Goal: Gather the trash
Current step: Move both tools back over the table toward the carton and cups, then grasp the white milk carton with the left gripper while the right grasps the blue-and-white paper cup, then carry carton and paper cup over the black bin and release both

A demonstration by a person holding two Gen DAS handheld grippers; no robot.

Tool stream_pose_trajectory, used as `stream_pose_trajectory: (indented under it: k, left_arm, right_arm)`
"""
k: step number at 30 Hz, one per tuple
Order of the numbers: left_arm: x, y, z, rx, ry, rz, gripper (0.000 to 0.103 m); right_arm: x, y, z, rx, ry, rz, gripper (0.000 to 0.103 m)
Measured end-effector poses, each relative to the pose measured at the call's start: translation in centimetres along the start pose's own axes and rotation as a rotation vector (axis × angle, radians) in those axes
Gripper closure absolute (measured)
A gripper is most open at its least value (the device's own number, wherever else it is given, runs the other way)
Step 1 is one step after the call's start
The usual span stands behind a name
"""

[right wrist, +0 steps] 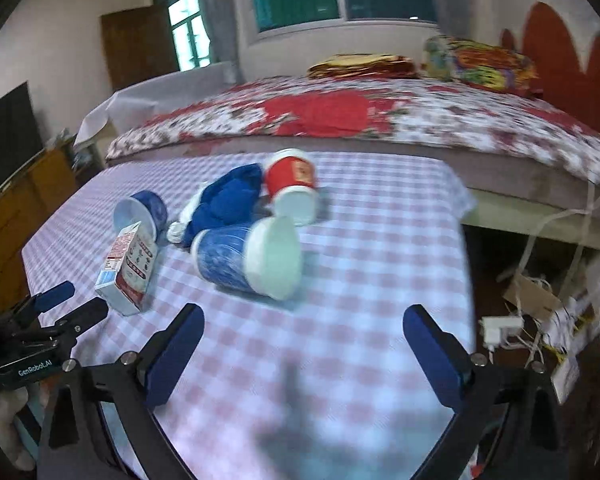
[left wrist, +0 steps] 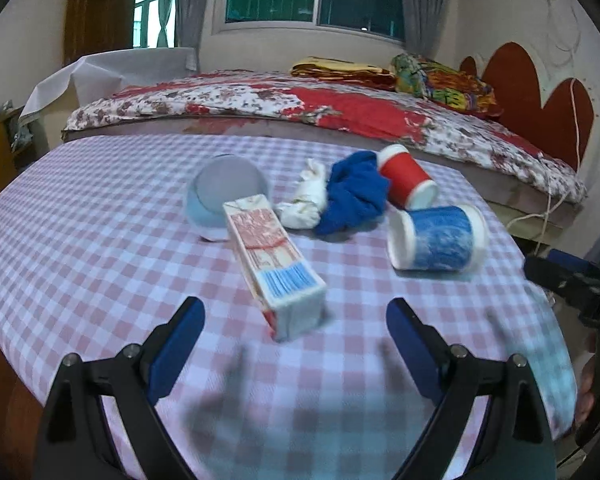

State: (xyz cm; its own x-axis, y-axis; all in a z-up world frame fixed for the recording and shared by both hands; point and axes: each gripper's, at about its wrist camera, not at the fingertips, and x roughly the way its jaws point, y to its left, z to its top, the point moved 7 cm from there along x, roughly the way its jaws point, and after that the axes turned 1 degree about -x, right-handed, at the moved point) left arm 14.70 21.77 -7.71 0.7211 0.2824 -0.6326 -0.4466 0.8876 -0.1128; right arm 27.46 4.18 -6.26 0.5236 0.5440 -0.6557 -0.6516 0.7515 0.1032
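Note:
On the checked tablecloth (left wrist: 100,240) lie a milk carton (left wrist: 274,268) (right wrist: 128,272), a blue paper cup on its side (left wrist: 436,238) (right wrist: 248,258), a red paper cup (left wrist: 406,180) (right wrist: 294,184), another blue cup (left wrist: 224,196) (right wrist: 142,210), a crumpled white tissue (left wrist: 306,198) and a blue cloth (left wrist: 354,196) (right wrist: 230,198). My left gripper (left wrist: 296,320) is open just short of the carton. My right gripper (right wrist: 304,328) is open a little in front of the blue cup. Neither holds anything. The left gripper (right wrist: 70,300) also shows in the right wrist view beside the carton.
A bed (left wrist: 340,108) with a floral red cover runs along the table's far edge. To the right of the table, cables and a cardboard piece (right wrist: 536,312) lie on the floor. A wooden cabinet (right wrist: 32,196) stands left. The right gripper's body (left wrist: 580,288) is at the table's right edge.

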Motion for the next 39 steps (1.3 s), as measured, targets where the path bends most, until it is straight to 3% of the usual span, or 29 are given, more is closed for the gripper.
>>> stream_pose_trajectory:
  k: [7,8,9,11,12,17,18,20,21,22,32,39]
  left_arm:
    - [1.7,0.3,0.8,-0.006,0.006,0.003,0.01]
    - [1.9,0.3,0.8,-0.006,0.007,0.001,0.01]
    - [2.2,0.4,0.8,-0.007,0.01,0.002,0.01]
    - [2.5,0.6,0.8,-0.01,0.014,0.001,0.01]
    - [2.7,0.7,0.8,-0.012,0.014,0.001,0.011]
    - [3.9,1.8,0.8,-0.035,0.029,0.011,0.017]
    - [4.1,1.9,0.8,-0.041,0.035,0.005,0.022]
    - [4.5,2.0,0.7,-0.042,0.052,-0.028,0.053]
    - [4.5,2.0,0.6,-0.038,0.062,-0.039,0.062]
    - [4.3,2.0,0.5,-0.038,0.06,-0.054,0.065]
    - [1.1,-1.0,0.4,0.019,0.011,-0.122,0.065]
    - [-1.0,-5.1,-0.1,0.069,0.001,-0.178,0.065]
  right_arm:
    - [5.9,1.9,1.0,-0.023,0.084,0.055,0.026]
    - [6.4,2.2,1.0,-0.023,0.093,0.064,0.036]
    - [6.8,2.5,0.9,-0.024,0.102,0.078,0.059]
    - [7.2,3.8,0.4,-0.04,0.123,0.132,0.094]
    - [7.1,4.3,0.2,-0.054,0.115,0.14,0.097]
    - [6.6,6.1,0.0,-0.091,0.079,0.139,0.098]
    - [6.6,6.2,0.1,-0.094,0.076,0.129,0.098]
    - [6.6,6.2,0.2,-0.086,0.073,0.128,0.099]
    - [6.6,6.1,0.2,-0.081,0.073,0.127,0.099]
    - [6.6,6.1,0.2,-0.079,0.072,0.125,0.099]
    - [3.1,4.7,-0.4,-0.085,0.026,0.08,0.1]
    - [-1.7,2.2,-0.8,-0.078,-0.027,0.025,0.1]
